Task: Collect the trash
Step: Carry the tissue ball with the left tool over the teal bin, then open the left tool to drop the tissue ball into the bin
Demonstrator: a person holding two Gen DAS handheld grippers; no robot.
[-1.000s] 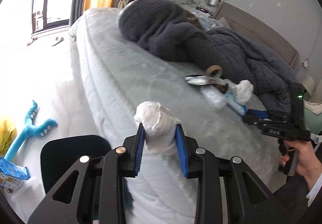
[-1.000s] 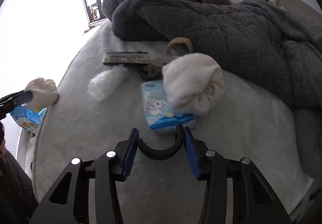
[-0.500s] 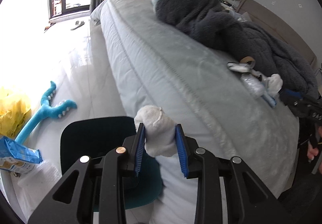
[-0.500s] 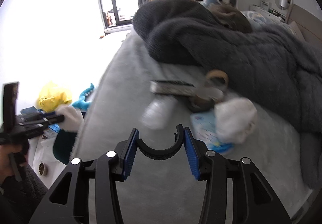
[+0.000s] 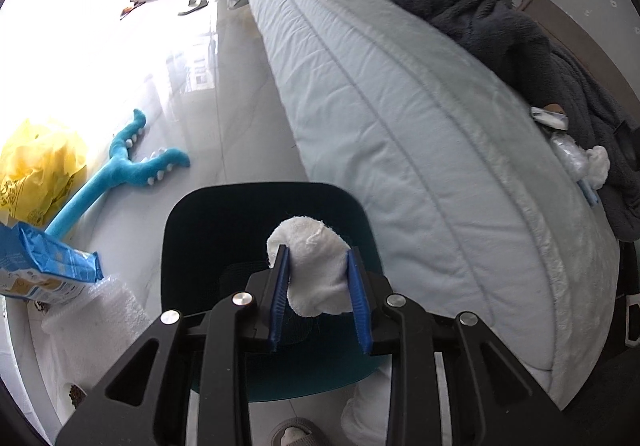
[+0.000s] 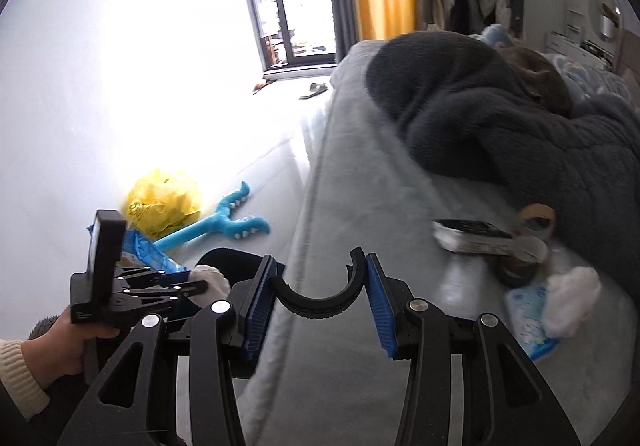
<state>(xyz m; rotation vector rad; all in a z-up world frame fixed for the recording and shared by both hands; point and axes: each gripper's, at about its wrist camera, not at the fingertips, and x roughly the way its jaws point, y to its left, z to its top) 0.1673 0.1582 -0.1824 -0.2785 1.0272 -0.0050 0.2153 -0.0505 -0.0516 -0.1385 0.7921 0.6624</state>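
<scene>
My left gripper (image 5: 317, 252) is shut on a white crumpled wad (image 5: 316, 278) and hangs over the mouth of a dark teal bin (image 5: 208, 230) on the floor beside the bed. The right wrist view shows that same left gripper (image 6: 204, 286) low at the left, in a person's hand. My right gripper (image 6: 320, 262) is above the bed's near edge, its blue pads pressing a black curved piece (image 6: 320, 300). On the bed to its right lie another white wad (image 6: 572, 302), a blue tissue pack (image 6: 528, 326), a black-and-white packet (image 6: 468, 238) and tape rolls (image 6: 536, 213).
A grey blanket (image 6: 500, 117) is heaped over the far side of the bed (image 5: 400, 105). On the floor lie a yellow bag (image 5: 36, 173), a blue plush toy (image 5: 120, 173), a blue packet (image 5: 40, 266) and bubble wrap (image 5: 100, 310) left of the bin.
My left gripper carried the wad off the bed's edge and down over the bin. My right gripper drew back and up from the trash on the bed, still gripping the black piece.
</scene>
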